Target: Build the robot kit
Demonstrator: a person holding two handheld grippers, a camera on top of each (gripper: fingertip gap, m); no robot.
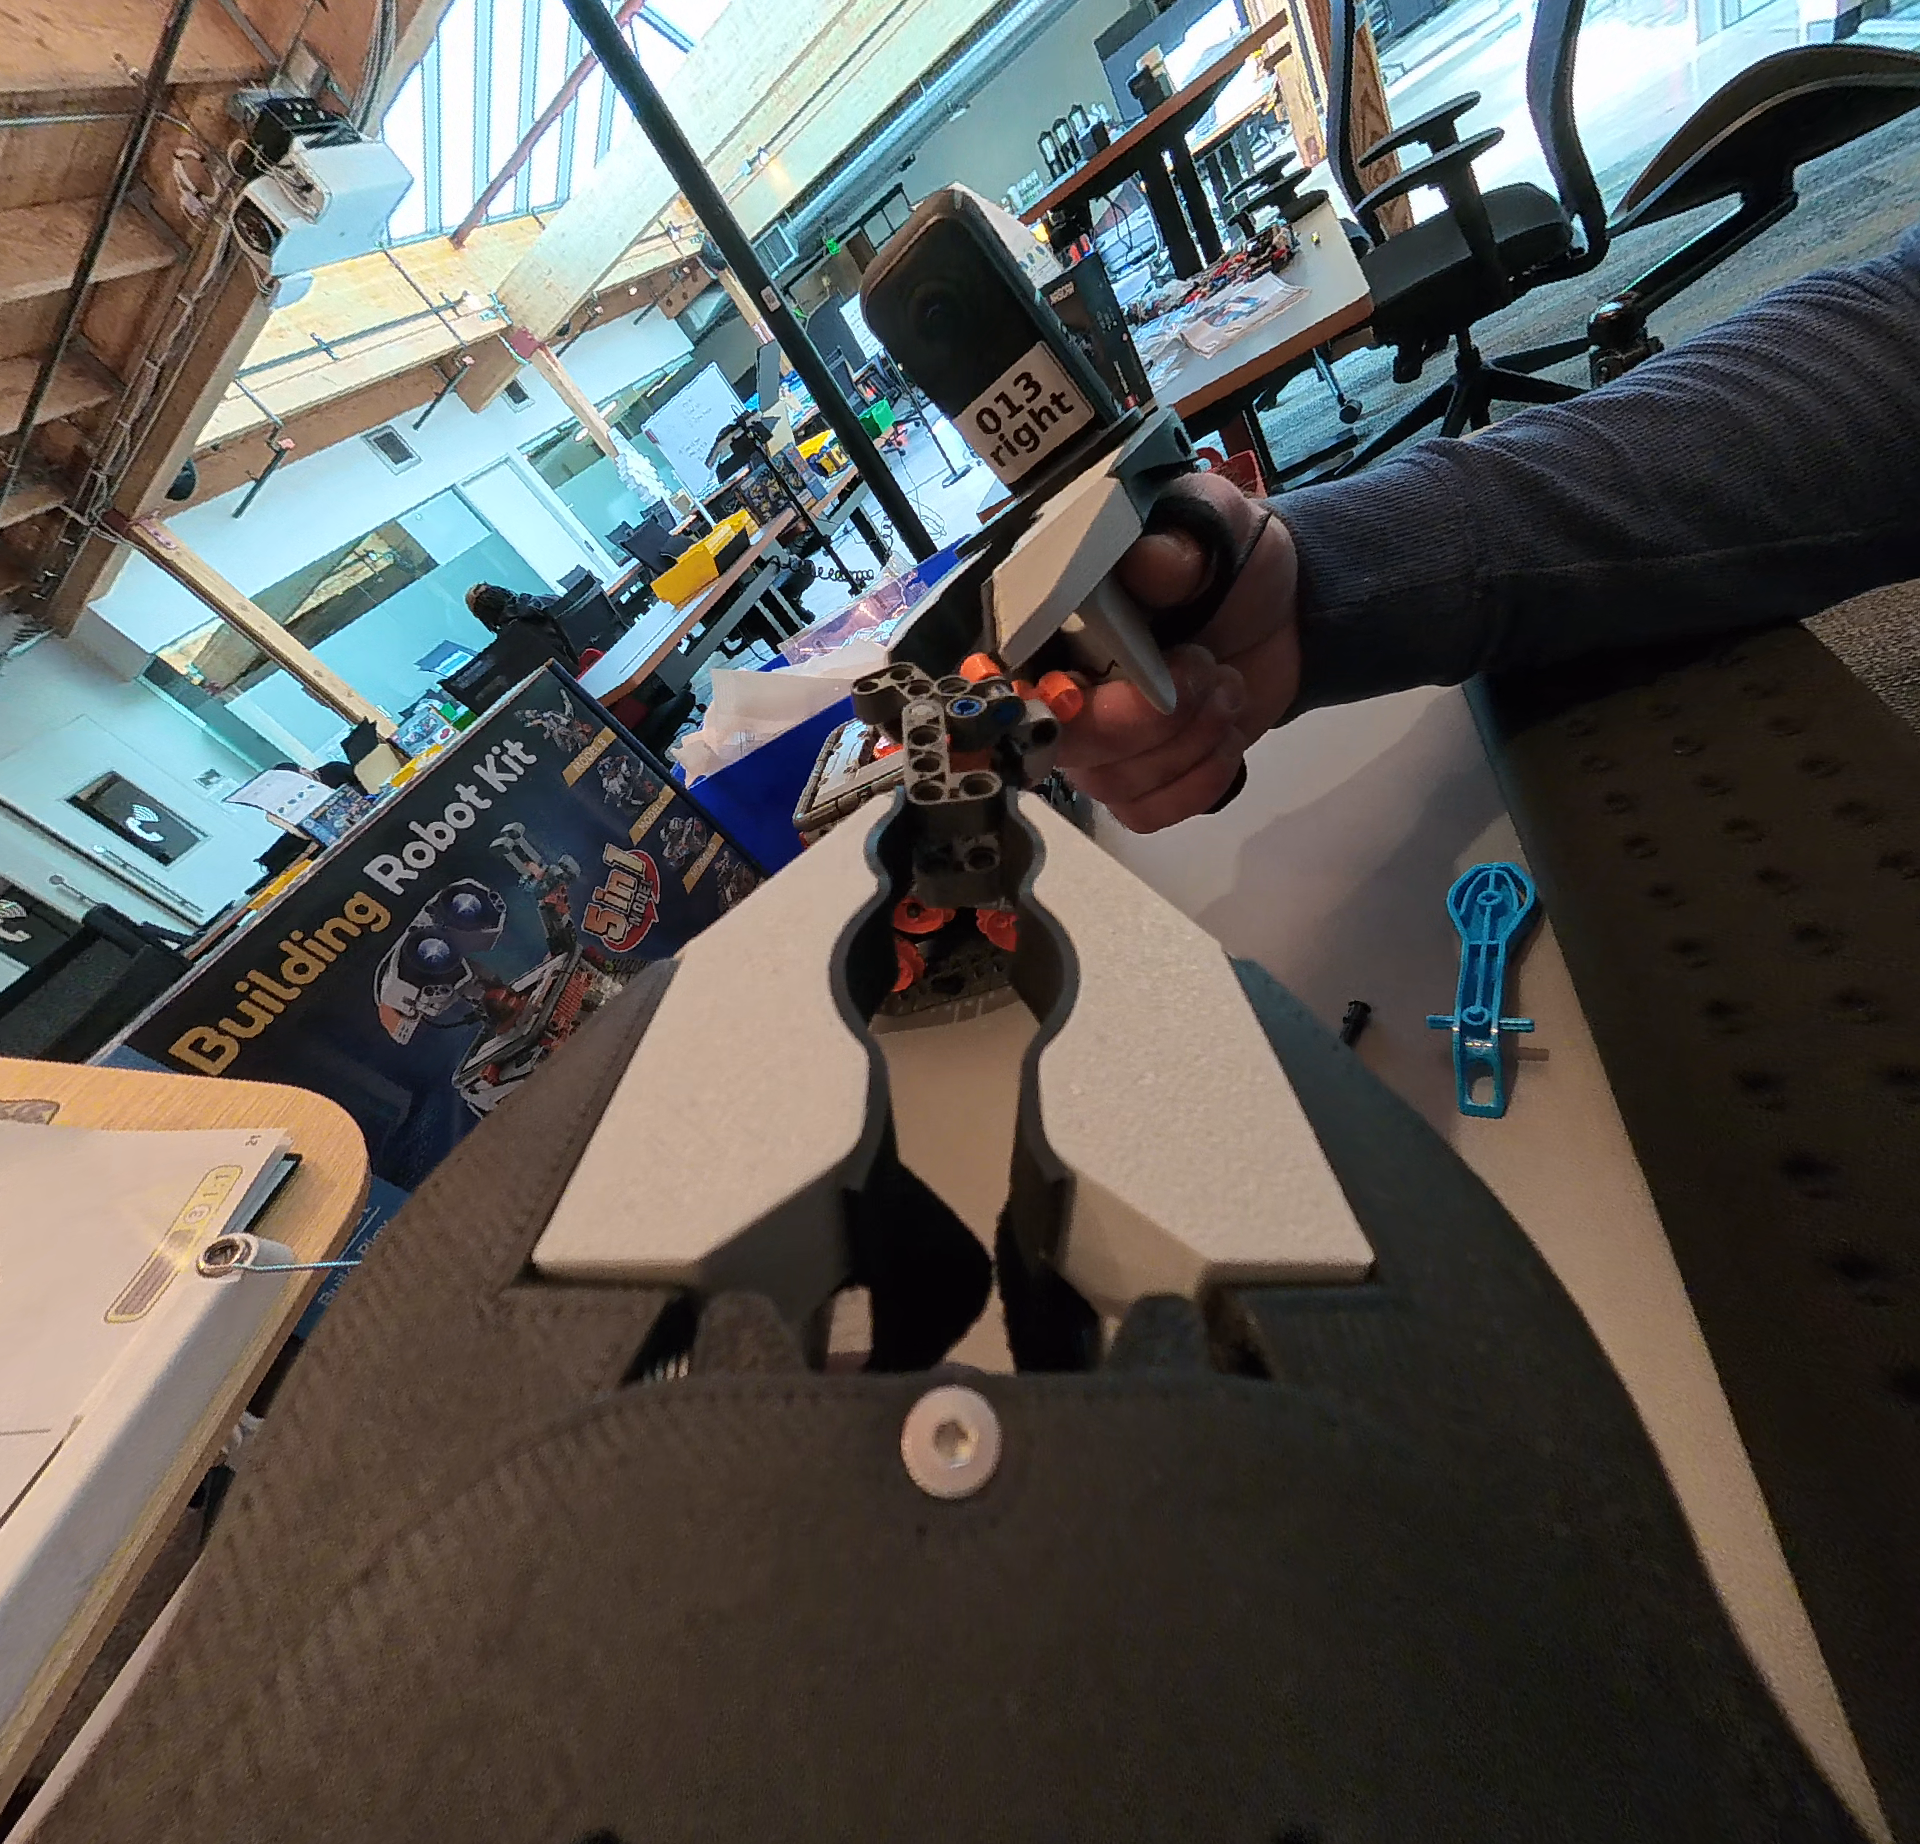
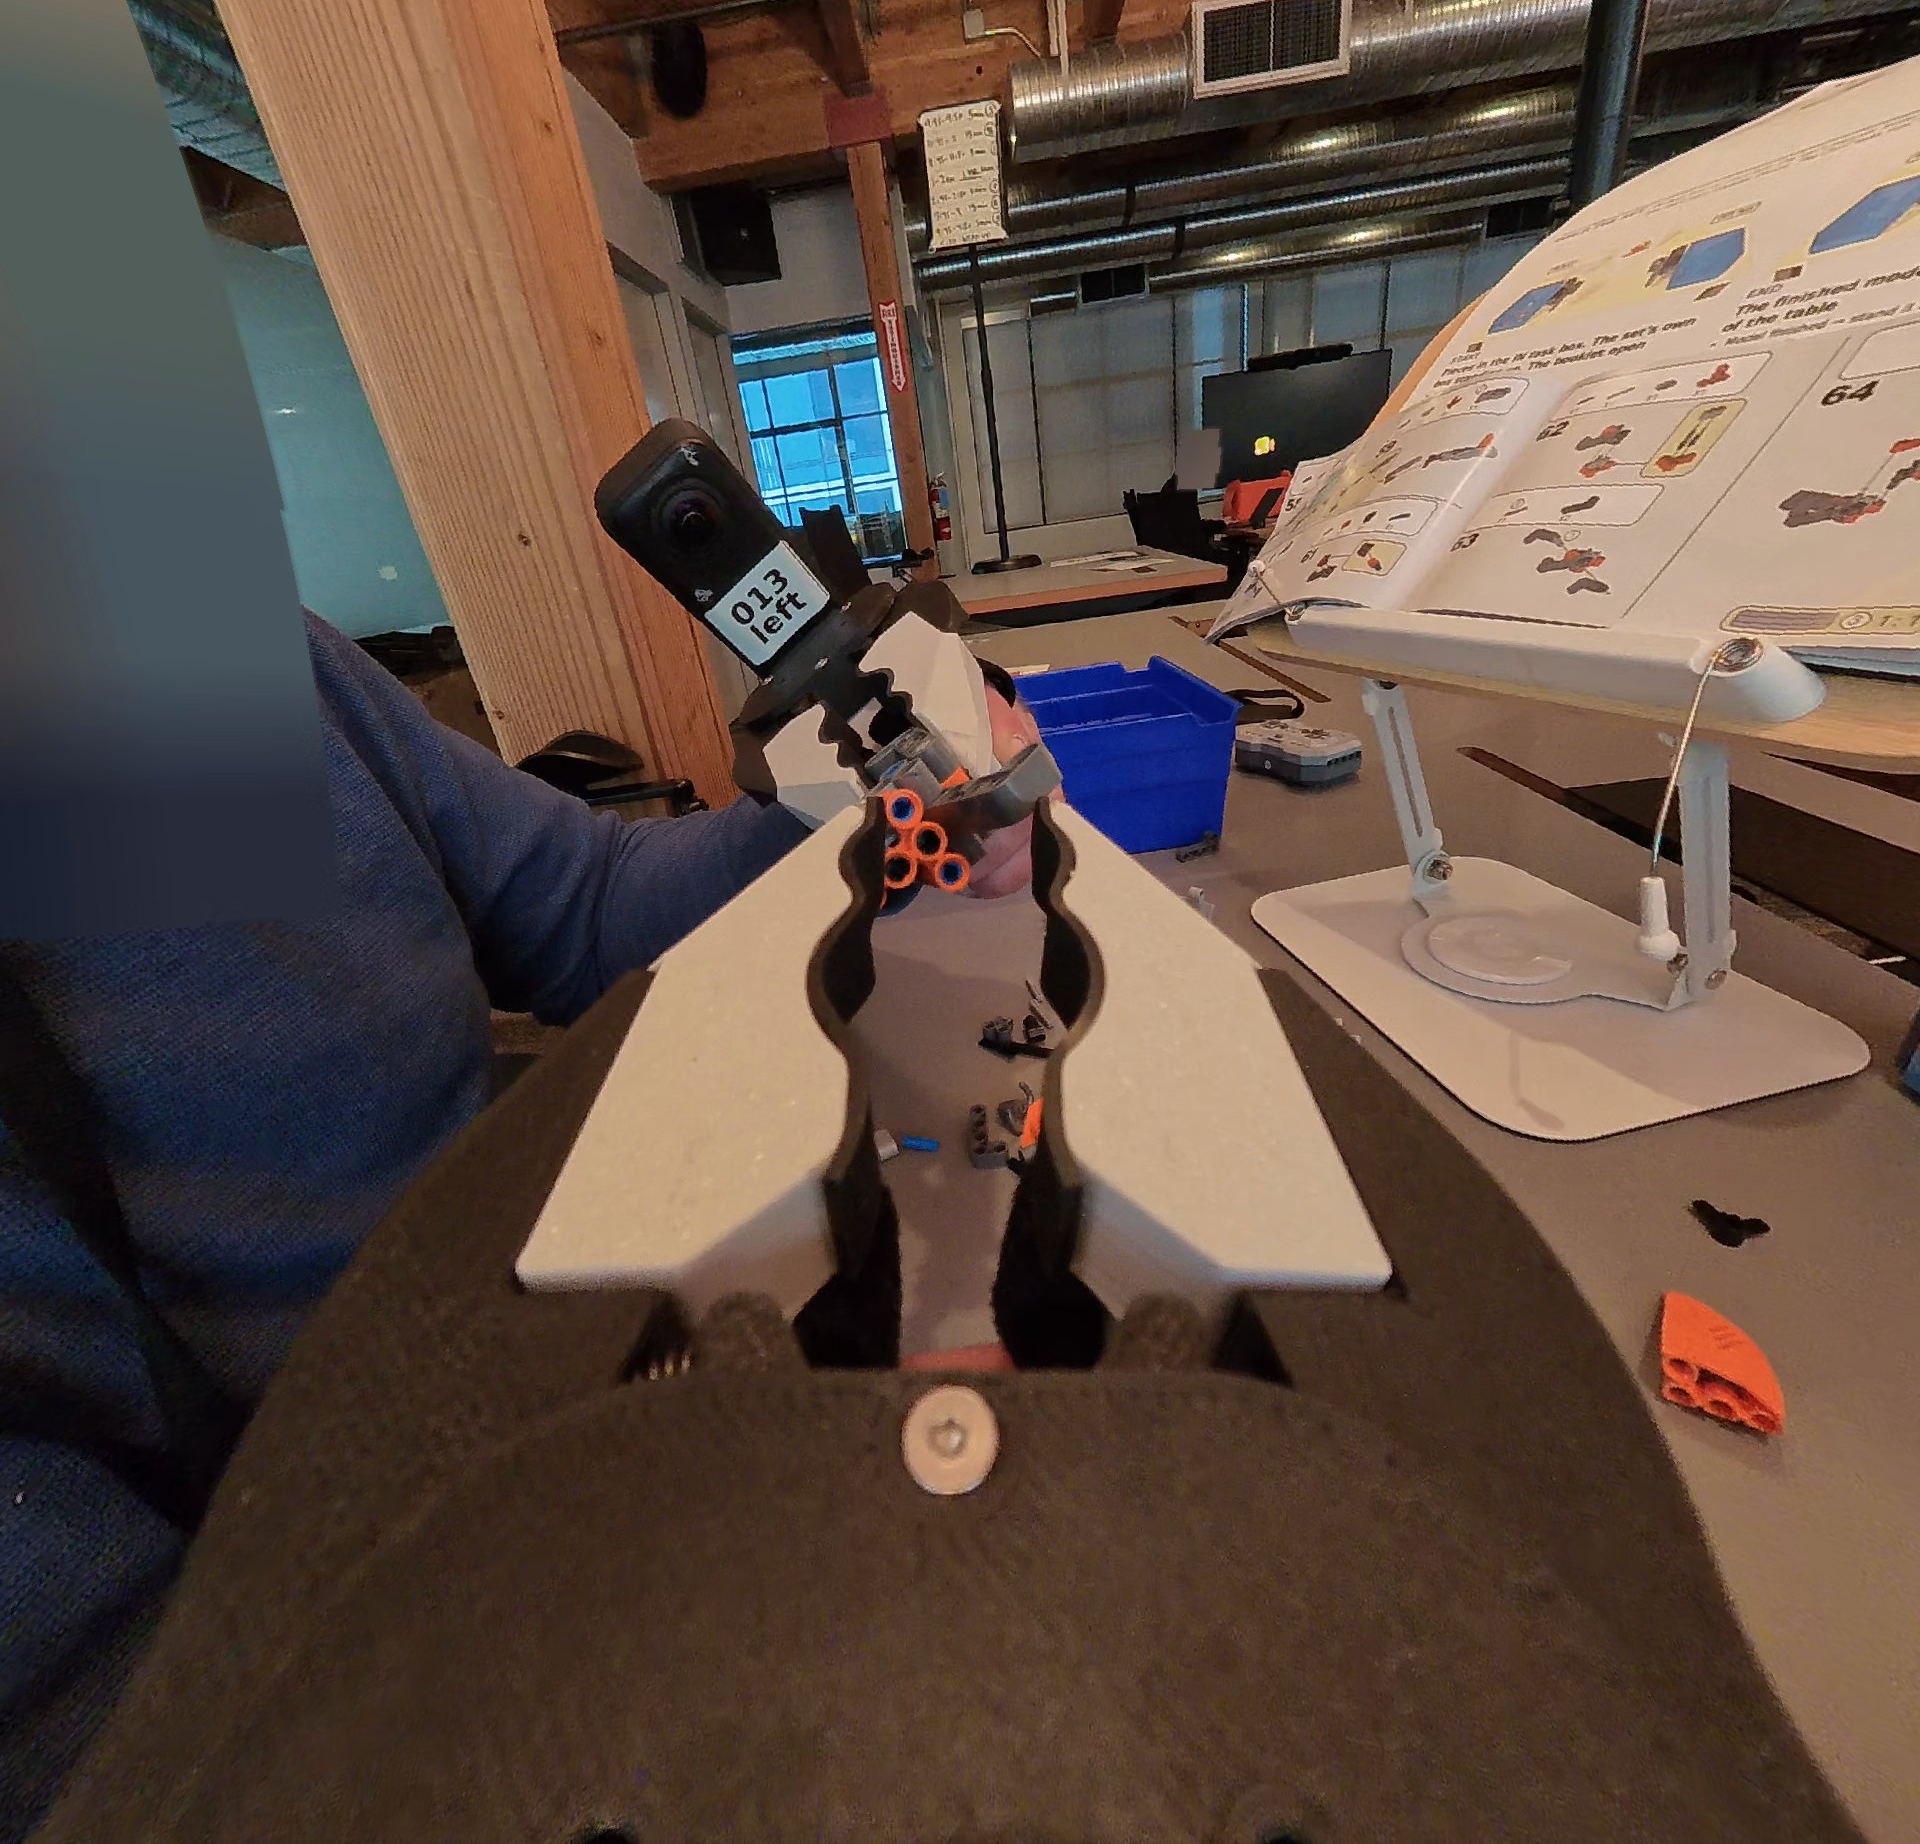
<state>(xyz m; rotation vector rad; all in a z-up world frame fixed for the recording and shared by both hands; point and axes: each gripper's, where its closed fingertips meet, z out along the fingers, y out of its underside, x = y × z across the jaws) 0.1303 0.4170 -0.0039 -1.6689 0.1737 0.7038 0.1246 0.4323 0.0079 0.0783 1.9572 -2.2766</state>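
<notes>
Left gripper point(image 1: 954, 828) and right gripper point(image 2: 951, 838): both clamped on grey-orange brick assembly point(image 1: 951, 755), frame centre. Risk: twisting pops pins loose.

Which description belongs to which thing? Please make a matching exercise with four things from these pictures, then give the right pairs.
Things:
1. blue bin
2. orange curved piece
3. instruction booklet
4. grey and orange brick assembly

Descriptions:
A. lies open on a white stand
B. held between the two grippers
C. lies alone on the table, near the right gripper
D. stands on the table behind the left gripper

Pairs: 1-D, 2-C, 3-A, 4-B
</notes>
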